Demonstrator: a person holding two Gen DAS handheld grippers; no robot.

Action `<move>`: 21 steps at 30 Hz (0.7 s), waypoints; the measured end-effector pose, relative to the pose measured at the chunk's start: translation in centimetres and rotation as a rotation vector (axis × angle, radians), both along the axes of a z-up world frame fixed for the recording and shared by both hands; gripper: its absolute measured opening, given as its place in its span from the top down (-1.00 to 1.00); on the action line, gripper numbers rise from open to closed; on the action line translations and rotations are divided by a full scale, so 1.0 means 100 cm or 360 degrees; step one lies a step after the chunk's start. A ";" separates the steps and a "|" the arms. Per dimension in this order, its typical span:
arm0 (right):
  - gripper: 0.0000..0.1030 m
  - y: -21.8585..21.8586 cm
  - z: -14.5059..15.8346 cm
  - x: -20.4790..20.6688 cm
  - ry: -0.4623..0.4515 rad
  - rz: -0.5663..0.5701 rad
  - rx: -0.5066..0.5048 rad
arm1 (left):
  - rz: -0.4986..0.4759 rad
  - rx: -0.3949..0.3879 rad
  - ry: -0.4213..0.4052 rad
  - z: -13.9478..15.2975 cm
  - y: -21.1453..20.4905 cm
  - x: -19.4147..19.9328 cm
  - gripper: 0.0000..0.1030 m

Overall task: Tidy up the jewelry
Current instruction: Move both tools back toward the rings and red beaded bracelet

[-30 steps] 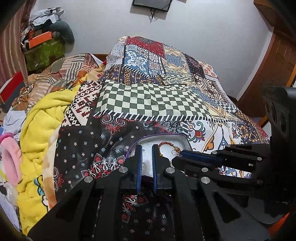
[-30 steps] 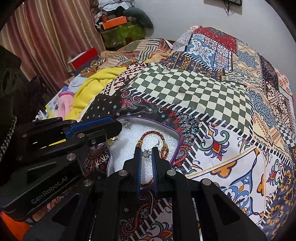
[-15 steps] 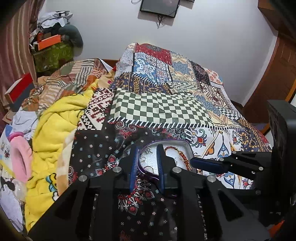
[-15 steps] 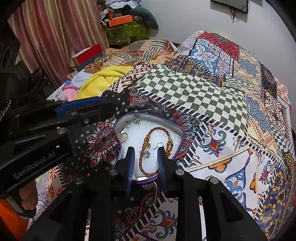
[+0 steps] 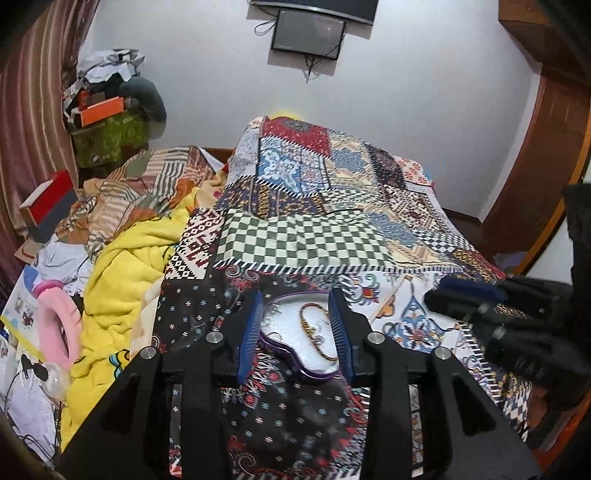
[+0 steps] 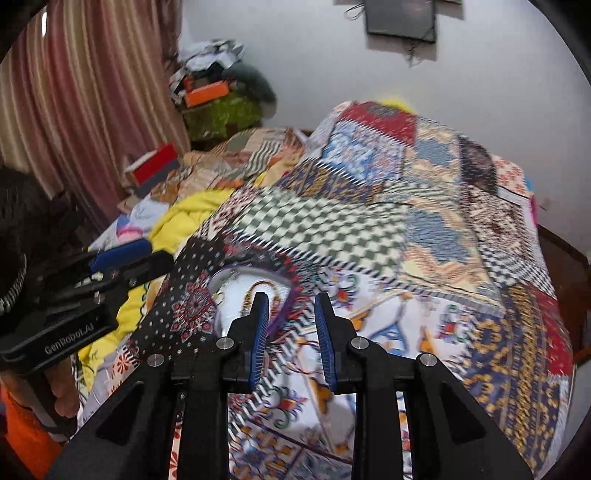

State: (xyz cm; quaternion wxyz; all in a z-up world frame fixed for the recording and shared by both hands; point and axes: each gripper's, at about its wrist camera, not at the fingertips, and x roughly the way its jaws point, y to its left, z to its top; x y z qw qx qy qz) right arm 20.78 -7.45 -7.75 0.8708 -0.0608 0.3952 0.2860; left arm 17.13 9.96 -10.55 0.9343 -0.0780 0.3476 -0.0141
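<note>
Left gripper (image 5: 297, 332): hovering above the near end of the bed, jaws spread wide, holding nothing, framing the tray.

Right gripper (image 6: 290, 325): hanging just right of the tray, jaws parted, empty; this view is blurring.

Tray (image 5: 284, 354): purple-rimmed, white-lined, sitting on the quilt (image 5: 303, 243) near its front edge. Probably light and shallow, likely sliding on cloth if nudged.

Bracelet (image 5: 314, 332): red-and-gold cord looping in the tray's middle, small charms lying beside it. Likely light, limp and draping, so pinching one strand of the loop seems best; charms are looking tiny and easy to drop.

Blanket (image 5: 122, 280): yellow, bunching left of the quilt.

Screen (image 5: 308, 35): hanging on the far wall.
</note>
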 end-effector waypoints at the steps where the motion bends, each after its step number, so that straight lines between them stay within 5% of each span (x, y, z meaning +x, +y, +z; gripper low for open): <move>1: 0.55 -0.006 0.003 -0.001 -0.0009 -0.0020 0.0006 | -0.0011 0.0009 -0.0007 0.002 -0.005 -0.003 0.27; 8: 0.30 -0.053 0.018 -0.012 -0.0081 -0.0184 0.0040 | -0.0079 0.0034 0.0002 0.005 -0.034 -0.011 0.23; 21: 0.29 -0.110 0.012 -0.012 -0.0063 -0.0339 0.0025 | -0.0242 0.0061 0.0173 -0.028 -0.091 -0.006 0.20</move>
